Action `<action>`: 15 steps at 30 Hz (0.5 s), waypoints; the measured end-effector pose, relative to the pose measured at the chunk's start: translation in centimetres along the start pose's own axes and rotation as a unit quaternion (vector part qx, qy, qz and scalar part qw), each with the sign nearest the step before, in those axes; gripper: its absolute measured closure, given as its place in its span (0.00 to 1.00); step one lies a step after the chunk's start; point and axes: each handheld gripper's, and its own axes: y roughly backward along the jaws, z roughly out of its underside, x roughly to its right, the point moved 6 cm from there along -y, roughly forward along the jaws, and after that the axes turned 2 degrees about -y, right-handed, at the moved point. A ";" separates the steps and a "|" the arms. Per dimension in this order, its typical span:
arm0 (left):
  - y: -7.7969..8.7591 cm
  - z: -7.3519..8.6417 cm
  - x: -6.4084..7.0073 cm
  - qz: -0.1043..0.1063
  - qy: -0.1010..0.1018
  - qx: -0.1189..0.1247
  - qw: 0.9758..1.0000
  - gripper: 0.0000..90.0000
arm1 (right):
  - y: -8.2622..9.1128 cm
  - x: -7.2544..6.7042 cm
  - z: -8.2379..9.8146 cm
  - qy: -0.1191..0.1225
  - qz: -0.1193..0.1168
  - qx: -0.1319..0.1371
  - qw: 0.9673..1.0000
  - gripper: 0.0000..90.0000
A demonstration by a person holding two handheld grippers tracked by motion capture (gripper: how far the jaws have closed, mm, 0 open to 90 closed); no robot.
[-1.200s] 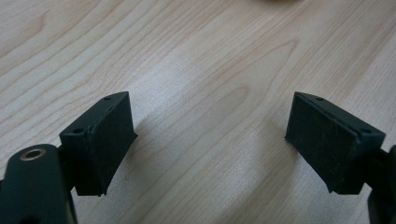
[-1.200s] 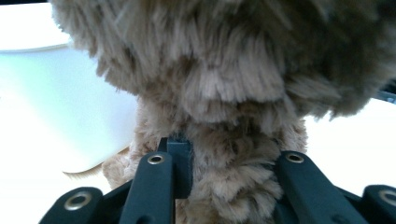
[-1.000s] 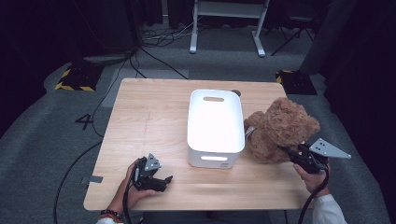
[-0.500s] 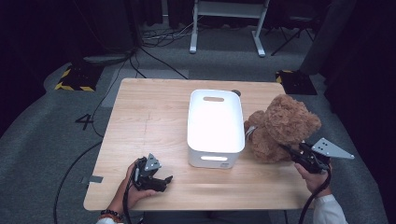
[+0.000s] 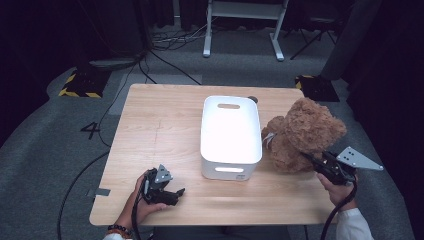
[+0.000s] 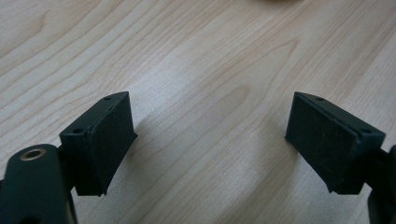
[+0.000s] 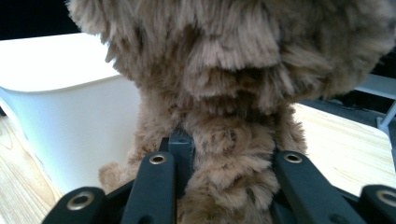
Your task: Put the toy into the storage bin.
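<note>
Little difference from the earlier frames is seen. At the left, the left tool is kept in the same spot on the near part of the table, lying on the wood with a hand around it. Its jaws are seen apart in the left gripper view, as before, with bare wood grain between the two black pads and nothing gripped.

In the middle of the table the white bin is found unmoved, its long side running away from the person. Its inside is washed out by bright light in the high view, so whether anything lies in it cannot be told. A slot handle is cut into its far wall, another into its near wall.

To the right, the brown teddy bear is seen on the table just beside the bin, close against its right wall. Since a second ago it has been shifted slightly along the table edge. The right tool is clamped on the bear: in the right gripper view the fur is squeezed between the two black jaws, with the bin wall just behind.
</note>
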 end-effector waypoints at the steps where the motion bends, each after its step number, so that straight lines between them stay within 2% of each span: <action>1: 0.0 0.0 0.0 0.000 0.000 0.000 1.000 0.17 | 0.0 0.0 -0.1 0.001 -0.001 0.000 1.000 0.78; 15: 0.0 0.0 0.0 0.000 0.000 0.000 1.000 0.17 | 0.4 0.1 -1.2 0.007 0.004 0.012 1.000 0.78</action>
